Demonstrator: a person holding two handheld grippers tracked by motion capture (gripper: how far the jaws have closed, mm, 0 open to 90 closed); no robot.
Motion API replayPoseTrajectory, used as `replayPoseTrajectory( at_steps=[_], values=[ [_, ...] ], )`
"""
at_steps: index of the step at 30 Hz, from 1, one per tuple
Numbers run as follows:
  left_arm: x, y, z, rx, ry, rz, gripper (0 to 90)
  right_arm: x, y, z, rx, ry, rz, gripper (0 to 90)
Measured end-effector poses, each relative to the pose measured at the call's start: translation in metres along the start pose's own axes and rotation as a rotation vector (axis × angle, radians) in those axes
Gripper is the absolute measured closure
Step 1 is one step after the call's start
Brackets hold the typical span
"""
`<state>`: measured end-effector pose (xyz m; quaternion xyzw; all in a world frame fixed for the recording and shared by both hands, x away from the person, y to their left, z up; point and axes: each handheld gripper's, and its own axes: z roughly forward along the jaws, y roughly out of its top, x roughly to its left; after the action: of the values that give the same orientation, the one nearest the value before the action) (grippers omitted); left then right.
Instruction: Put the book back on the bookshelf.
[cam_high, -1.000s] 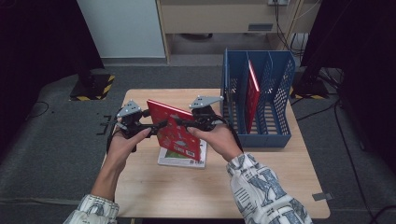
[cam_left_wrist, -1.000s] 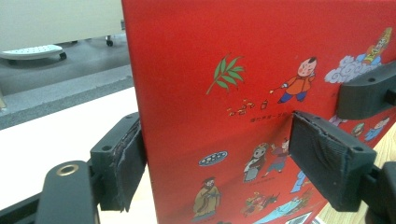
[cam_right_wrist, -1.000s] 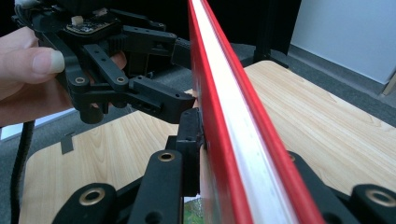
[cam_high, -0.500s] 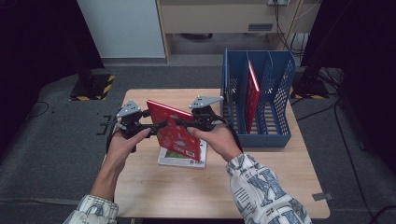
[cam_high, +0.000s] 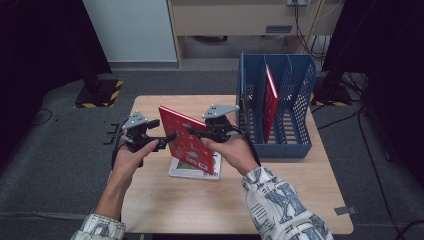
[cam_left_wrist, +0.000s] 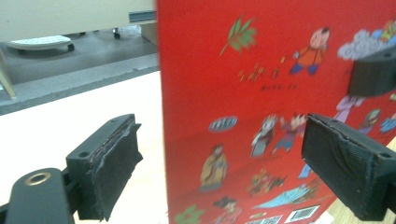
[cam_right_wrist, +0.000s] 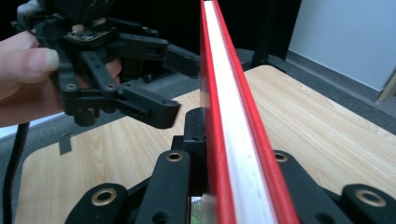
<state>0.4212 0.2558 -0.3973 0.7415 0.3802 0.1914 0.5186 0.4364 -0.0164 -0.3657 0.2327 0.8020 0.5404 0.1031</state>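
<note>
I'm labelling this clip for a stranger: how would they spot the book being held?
Start at the blue file rack at the wooden table's right end, then look left to the person's hands. The red picture book stands tilted in the air, clamped by the right claw. Unlike the book lying flat beneath it or the red one in the rack, it is lifted.

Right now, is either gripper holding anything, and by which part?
The right gripper clamps the red book by its edge. The left gripper has just been opening and holds nothing.
</note>
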Motion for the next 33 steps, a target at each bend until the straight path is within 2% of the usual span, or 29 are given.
replayPoseTrajectory(
  at_steps=[4, 8, 20, 26, 28, 31, 33],
  values=[
    [0.003, -0.006, -0.004, 0.005, 0.039, -0.014, 9.6, 0.000, -0.002, -0.002, -0.015, -0.029, 0.027, 79.2],
    [0.005, -0.020, -0.005, 0.051, 0.065, -0.007, 9.1, 0.000, -0.003, -0.005, -0.032, -0.068, 0.045, 79.3],
    [0.013, -0.077, 0.002, 0.147, 0.121, -0.038, 9.1, -0.001, -0.001, -0.018, -0.052, -0.112, 0.053, 79.2],
    [0.019, -0.097, 0.004, 0.211, 0.168, -0.014, 9.2, -0.001, 0.001, -0.022, -0.052, -0.131, 0.057, 79.3],
    [0.022, -0.101, 0.002, 0.216, 0.176, -0.024, 9.2, -0.002, 0.002, -0.023, -0.054, -0.135, 0.059, 79.3],
    [0.026, -0.107, 0.001, 0.205, 0.170, -0.087, 9.2, -0.003, 0.003, -0.023, -0.054, -0.143, 0.065, 79.2],
    [0.028, -0.110, 0.000, 0.217, 0.172, -0.085, 9.2, -0.002, 0.004, -0.024, -0.052, -0.146, 0.058, 79.2]
  ],
)
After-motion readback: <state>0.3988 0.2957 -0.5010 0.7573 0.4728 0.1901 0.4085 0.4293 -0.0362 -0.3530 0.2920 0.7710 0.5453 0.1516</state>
